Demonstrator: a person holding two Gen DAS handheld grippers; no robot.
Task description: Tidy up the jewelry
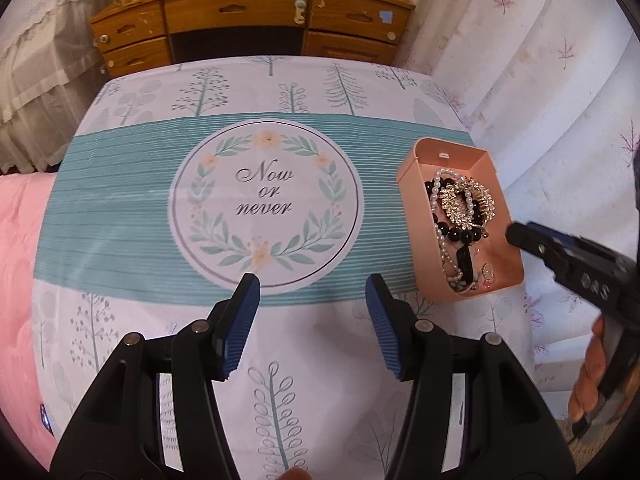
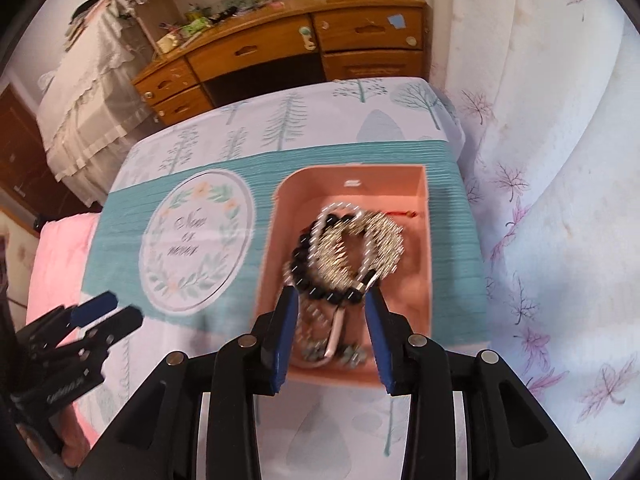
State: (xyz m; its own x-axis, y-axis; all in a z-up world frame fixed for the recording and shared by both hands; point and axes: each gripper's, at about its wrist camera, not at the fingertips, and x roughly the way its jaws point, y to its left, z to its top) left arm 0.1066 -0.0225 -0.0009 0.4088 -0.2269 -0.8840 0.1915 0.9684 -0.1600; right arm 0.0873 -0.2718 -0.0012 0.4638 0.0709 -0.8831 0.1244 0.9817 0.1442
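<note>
A: Where does the jewelry sit relative to the right gripper (image 2: pixel 331 300)?

B: Its jaws stand partly apart over the near half of the pink tray (image 2: pixel 276 240), nothing pressed between the pads. The black bead bracelet (image 2: pixel 320 292) lies just beyond the tips, the pearl strand (image 2: pixel 332 216) and gold leaf brooch (image 2: pixel 352 248) further ahead, all inside the tray.

A: And the left gripper (image 1: pixel 312 284)?

B: Jaws wide and empty above the printed tablecloth (image 1: pixel 120 200); the tray lies off to its right.

A: Room to move?

B: The cloth ahead of the left gripper is bare. The table edge runs just right of the tray, a wooden dresser (image 1: pixel 240 12) beyond the far edge.
</note>
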